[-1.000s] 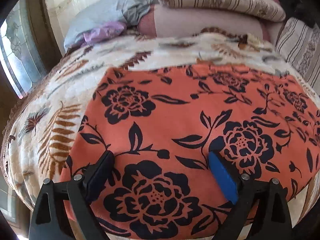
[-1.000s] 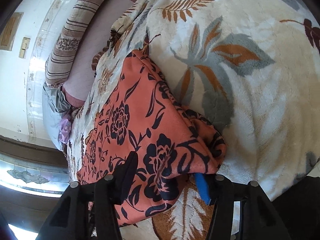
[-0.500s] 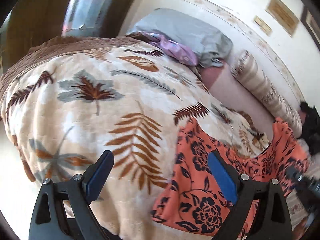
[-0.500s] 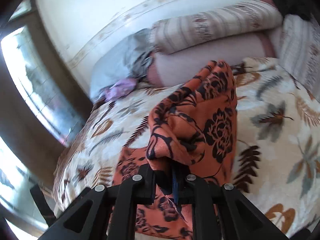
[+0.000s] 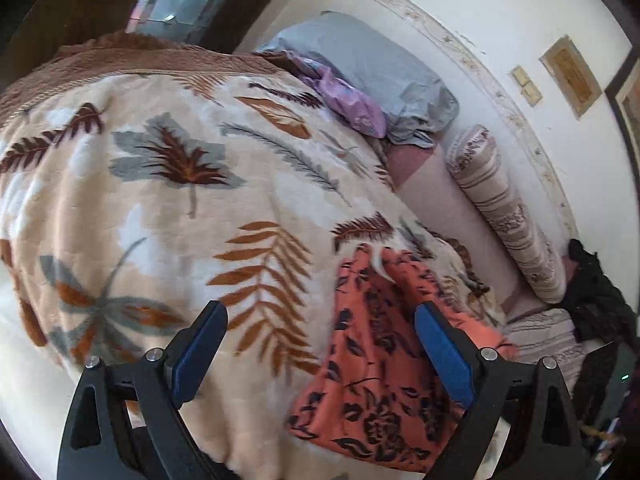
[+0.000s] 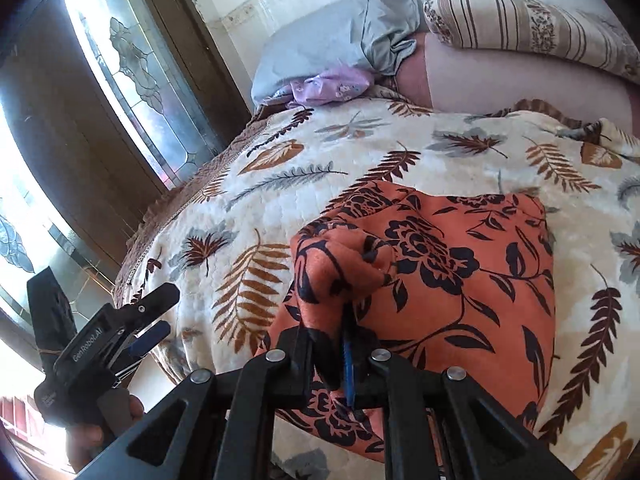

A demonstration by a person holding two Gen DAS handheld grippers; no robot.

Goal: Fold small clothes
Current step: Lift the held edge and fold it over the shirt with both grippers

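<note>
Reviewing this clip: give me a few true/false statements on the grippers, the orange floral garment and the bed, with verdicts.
1. The right gripper is shut on a bunched part of the orange floral garment. True.
2. The left gripper holds the garment too. False: its jaws stand wide open, nothing between them.
3. The garment lies on a leaf-print blanket. True.
4. The garment is plain blue. False: orange with black flowers.
5. A striped pillow lies at the head of the bed. True.

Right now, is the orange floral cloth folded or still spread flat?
Partly folded. The right gripper pinches a bunched edge of the orange cloth doubled over the rest on the leaf blanket.
</note>
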